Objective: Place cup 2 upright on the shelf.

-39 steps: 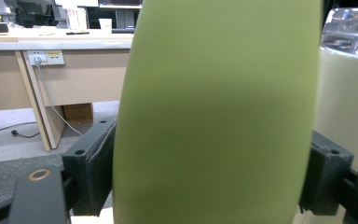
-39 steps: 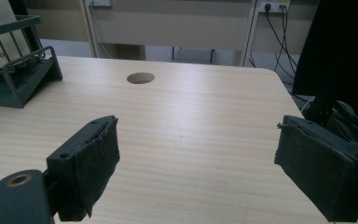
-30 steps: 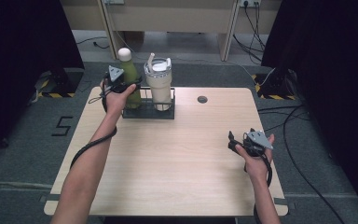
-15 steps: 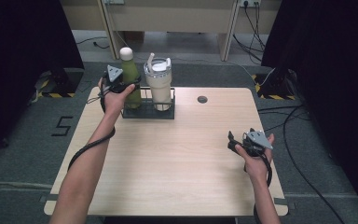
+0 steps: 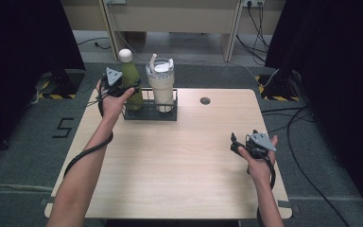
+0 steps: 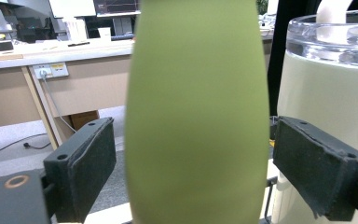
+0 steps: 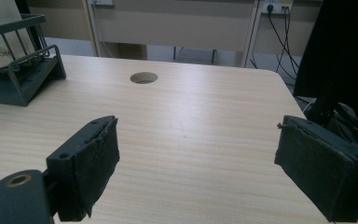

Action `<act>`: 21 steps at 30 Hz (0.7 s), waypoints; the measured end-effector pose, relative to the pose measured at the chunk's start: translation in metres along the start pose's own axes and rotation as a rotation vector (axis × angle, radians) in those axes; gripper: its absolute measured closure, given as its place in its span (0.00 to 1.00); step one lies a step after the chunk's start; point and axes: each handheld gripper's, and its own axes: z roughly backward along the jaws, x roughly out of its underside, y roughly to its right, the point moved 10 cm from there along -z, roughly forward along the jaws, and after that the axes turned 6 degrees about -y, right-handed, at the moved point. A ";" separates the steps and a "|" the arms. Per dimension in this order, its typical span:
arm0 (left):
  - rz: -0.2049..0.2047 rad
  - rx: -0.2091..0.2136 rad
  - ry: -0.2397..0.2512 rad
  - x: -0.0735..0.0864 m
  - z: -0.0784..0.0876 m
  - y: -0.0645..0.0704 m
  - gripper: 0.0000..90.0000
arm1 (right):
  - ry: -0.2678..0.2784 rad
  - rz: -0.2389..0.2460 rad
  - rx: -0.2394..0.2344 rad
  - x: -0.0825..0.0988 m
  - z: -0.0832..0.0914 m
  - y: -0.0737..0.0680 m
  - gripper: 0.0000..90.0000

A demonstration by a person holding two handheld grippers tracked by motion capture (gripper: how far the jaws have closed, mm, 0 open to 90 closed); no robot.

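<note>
Standing in wire rack (image 5: 150,115): green bottle (image 5: 130,85), cream tumbler (image 5: 162,90).

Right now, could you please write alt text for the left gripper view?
A green bottle stands between the left gripper's two black pads, with narrow gaps on both sides. A cream tumbler with a clear lid stands right beside it.

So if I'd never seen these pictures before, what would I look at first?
Probably the tall green bottle standing in the black wire rack at the table's far left, with the left gripper around it, pads a little apart from its sides. Beside it stands a cream tumbler with a straw. The right gripper hangs open over bare wood.
</note>
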 end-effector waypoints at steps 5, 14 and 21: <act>-0.009 -0.004 -0.002 0.002 0.007 -0.001 0.14 | 0.000 0.005 0.001 0.000 0.000 -0.001 0.15; -0.020 -0.008 0.001 0.003 0.021 -0.005 0.14 | 0.000 0.004 0.002 0.000 0.000 0.000 0.15; -0.023 0.000 0.009 0.007 0.037 -0.004 0.14 | 0.004 0.002 0.007 -0.002 0.002 0.002 0.15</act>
